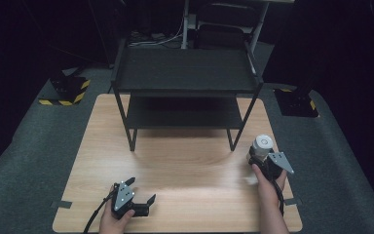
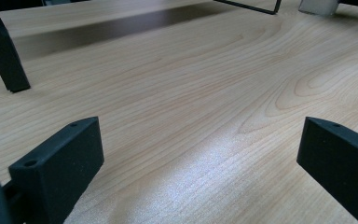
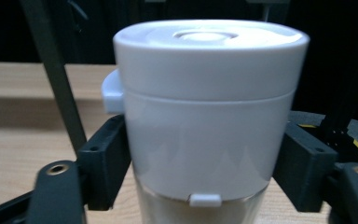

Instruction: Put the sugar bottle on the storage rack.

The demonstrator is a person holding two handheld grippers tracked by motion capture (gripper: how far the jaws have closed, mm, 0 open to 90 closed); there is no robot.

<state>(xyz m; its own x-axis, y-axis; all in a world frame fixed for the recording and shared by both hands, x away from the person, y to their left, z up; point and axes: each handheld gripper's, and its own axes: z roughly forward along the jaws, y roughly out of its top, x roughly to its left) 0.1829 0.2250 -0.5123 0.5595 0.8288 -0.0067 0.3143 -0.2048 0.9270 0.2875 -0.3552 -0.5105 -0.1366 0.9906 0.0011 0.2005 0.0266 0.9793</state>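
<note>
Left gripper (image 1: 137,204): rests near the tabletop's (image 2: 205,93) front edge, left of the middle, its jaws wide apart with nothing but bare wood between them.
Shelf rack (image 1: 185,83): stands at the tabletop's back edge, both tiers bare; its front right leg (image 1: 232,141) is just beside the jar.
Jar (image 3: 205,116): a white-lidded container, upright near the tabletop's right edge, in front of that leg.
Right gripper (image 3: 205,168): its jaws are clamped on the jar's sides just under the lid.
Step in hand: judged to be taking hold of the jar for a lift.
Doing it well: the person should keep the grip level, lift straight up before any sideways move, steer clear of the leg, and watch that the lid's small tab (image 3: 113,93) does not catch.
</note>
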